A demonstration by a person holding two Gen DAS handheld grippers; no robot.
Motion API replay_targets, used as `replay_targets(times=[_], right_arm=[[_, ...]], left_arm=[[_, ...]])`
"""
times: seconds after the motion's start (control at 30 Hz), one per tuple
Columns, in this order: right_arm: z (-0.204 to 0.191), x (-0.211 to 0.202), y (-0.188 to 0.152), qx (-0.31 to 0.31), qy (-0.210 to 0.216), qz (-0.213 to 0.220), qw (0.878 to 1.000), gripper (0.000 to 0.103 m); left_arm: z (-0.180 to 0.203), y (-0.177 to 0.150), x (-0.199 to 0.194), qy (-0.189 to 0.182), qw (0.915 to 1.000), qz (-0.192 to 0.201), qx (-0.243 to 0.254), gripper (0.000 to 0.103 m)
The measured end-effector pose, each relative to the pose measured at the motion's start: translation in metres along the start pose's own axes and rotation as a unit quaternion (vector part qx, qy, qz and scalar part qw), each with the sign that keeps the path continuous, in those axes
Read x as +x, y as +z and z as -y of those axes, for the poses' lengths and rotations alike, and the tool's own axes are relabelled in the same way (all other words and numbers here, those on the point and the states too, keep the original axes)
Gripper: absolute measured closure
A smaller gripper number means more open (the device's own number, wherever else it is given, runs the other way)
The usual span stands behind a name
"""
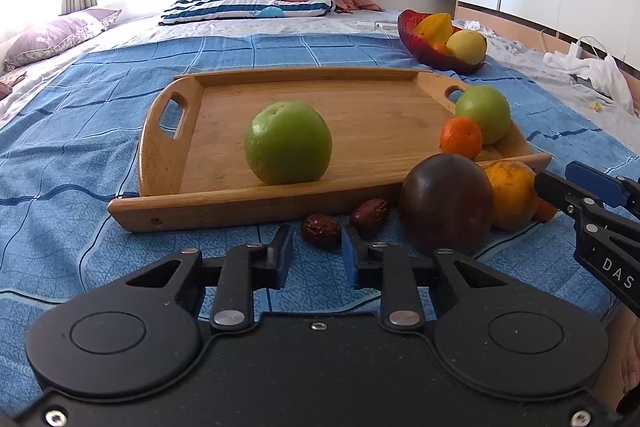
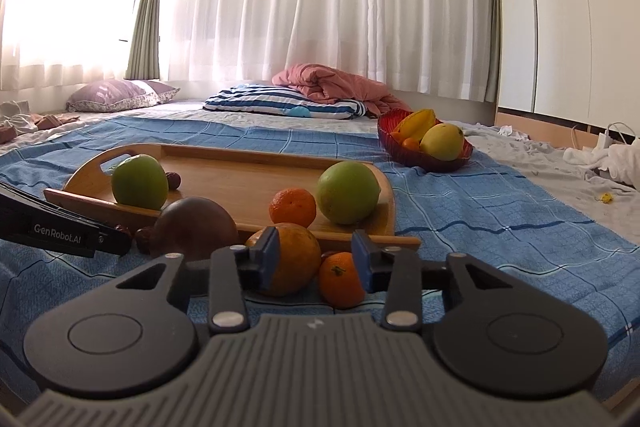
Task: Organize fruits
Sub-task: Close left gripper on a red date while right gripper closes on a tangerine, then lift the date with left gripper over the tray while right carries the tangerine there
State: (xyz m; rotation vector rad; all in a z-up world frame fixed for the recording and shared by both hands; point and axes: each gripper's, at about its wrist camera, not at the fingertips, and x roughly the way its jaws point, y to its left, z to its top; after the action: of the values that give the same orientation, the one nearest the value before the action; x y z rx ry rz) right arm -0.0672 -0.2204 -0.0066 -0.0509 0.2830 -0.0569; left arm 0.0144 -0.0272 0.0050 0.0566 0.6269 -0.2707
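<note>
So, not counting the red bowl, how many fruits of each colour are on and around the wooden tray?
Green fruits: 2
Orange fruits: 3
Dark brown fruit: 1
Red dates: 3, one of them on the tray
Total: 9
</note>
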Motion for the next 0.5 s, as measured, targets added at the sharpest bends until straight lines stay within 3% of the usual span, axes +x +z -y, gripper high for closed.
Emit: replay_targets(times=[0.23,0.5], right_arm=[[0.01,0.005,-0.001,0.007,-0.022,-0.027,0.999,0.068],[0.011,0.01,-0.004,0.008,-0.017,-0.045,0.999,0.068]], left_arm=[[0.002,0.001,0.003,0.007,1.0,0.001,-0.001,0.08],[0.005,0.002,0.008,0.011,0.9999,0.001,0.001,0.08]])
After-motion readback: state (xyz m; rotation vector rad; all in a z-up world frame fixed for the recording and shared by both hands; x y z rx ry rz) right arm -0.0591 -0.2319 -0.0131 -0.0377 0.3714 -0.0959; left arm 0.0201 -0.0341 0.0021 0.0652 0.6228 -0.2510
